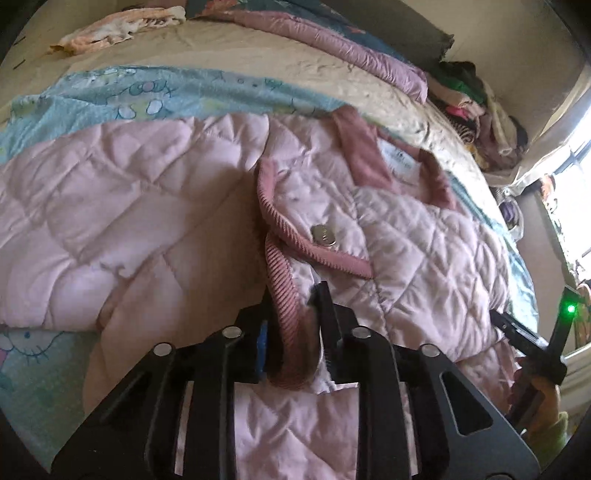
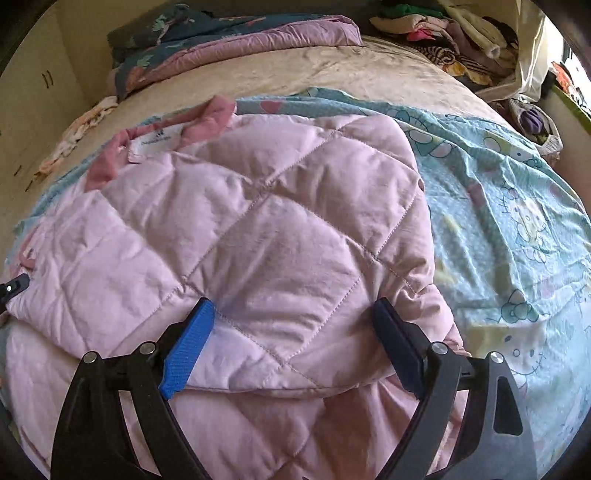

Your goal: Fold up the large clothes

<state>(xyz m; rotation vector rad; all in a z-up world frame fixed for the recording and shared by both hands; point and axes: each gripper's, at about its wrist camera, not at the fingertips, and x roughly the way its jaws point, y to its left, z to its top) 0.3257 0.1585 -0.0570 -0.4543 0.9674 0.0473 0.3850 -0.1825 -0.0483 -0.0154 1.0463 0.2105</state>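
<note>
My left gripper (image 1: 293,332) is clamped on the ribbed corduroy trim (image 1: 284,295) of the pink quilted jacket (image 1: 147,206), which lies spread on the cartoon-print sheet (image 2: 517,221); my right gripper (image 2: 291,343) has its fingers wide apart over a folded-in panel, holding nothing. I judge the jacket light, puffy and springy, its shell a bit slippery, so the firm trim and collar (image 1: 364,155) are the better holds. Beyond the jacket lie a beige bedspread (image 1: 258,48), a mauve quilt (image 2: 258,33) and heaped clothes (image 2: 443,29)
</note>
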